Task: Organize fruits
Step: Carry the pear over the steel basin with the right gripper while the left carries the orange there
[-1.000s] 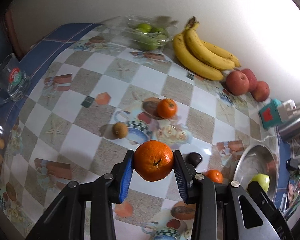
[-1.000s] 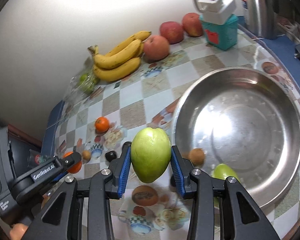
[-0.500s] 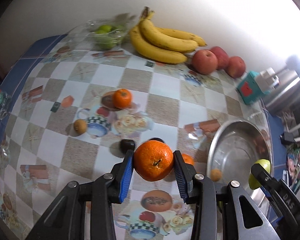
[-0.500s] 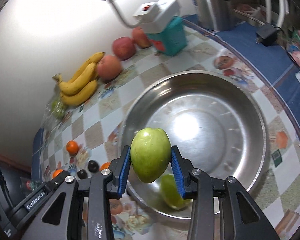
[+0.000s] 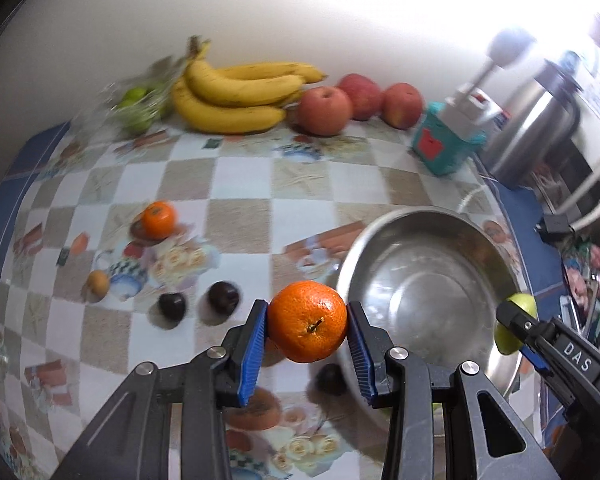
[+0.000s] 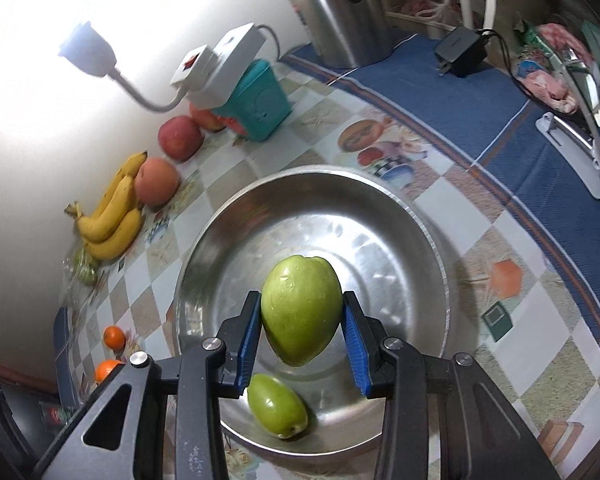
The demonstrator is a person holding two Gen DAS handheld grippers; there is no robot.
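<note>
Two grippers are each carrying one fruit above the checked tablecloth [image 5: 240, 184]. Left gripper [image 5: 307, 330]: blue pads are pressing both sides of an orange mandarin [image 5: 307, 321], jaws closed only as far as the fruit's width; it is hanging just left of the steel bowl [image 5: 384, 240], over the bowl's near-left rim. Right gripper [image 6: 301, 334]: pads are clamping a green pear-shaped fruit [image 6: 300, 314] at its flanks, narrow end pointing down, and it is hovering over the bowl's interior [image 6: 340, 216]. A second green fruit [image 6: 277, 406] is lying inside the bowl near the front wall.

On the cloth, left of the bowl: another mandarin [image 5: 158, 219], a small brown fruit [image 5: 97, 282], two dark plums [image 5: 198, 302] side by side, and a third dark one [image 5: 332, 378] partly hidden under the left gripper. Along the wall: a bag of green fruit [image 5: 138, 110], a banana bunch [image 5: 240, 96], three red apples [image 5: 360, 104], then a teal box [image 5: 444, 148] and a steel kettle [image 5: 536, 120]. Left-wrist view is showing motion blur.
</note>
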